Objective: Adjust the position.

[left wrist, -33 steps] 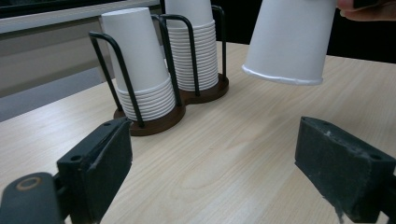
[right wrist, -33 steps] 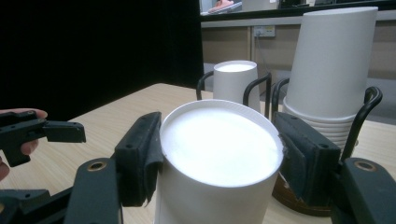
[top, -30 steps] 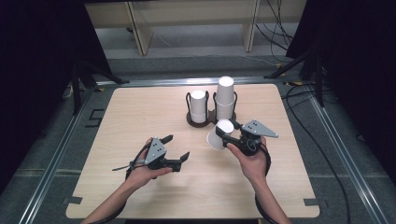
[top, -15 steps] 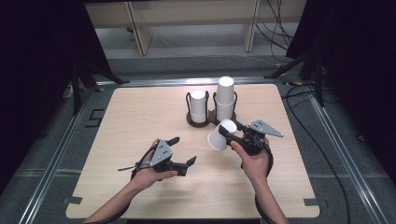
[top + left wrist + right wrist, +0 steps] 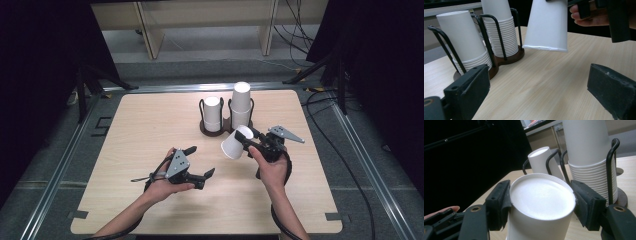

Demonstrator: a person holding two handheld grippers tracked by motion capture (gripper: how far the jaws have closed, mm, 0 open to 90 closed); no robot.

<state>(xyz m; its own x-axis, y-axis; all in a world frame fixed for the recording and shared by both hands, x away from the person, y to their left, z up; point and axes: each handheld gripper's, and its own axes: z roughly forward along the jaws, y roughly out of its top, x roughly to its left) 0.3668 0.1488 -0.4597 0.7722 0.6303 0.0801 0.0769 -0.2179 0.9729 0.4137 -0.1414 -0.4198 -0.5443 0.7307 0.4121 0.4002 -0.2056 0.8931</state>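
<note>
Above pale woodgrain, right gripper [image 5: 248,142] clamps a smooth tapered paper cup [image 5: 233,144].

White paper cup [image 5: 234,145]; white cup stacks [image 5: 240,102]; dark brown, black-wired holder [image 5: 206,129]; pale woodgrain table [image 5: 145,125]; black grippers [image 5: 197,172].

- In the left gripper view, the top edge cuts off the base of the held paper cup [image 5: 547,25] and the tall cup stack [image 5: 500,27].
- There we see the right gripper [image 5: 614,20] as fragments at the upper right.
- In the right gripper view, the cup's [image 5: 540,205] open end runs off the bottom.
- In the high view, both elbows pass below the frame.
</note>
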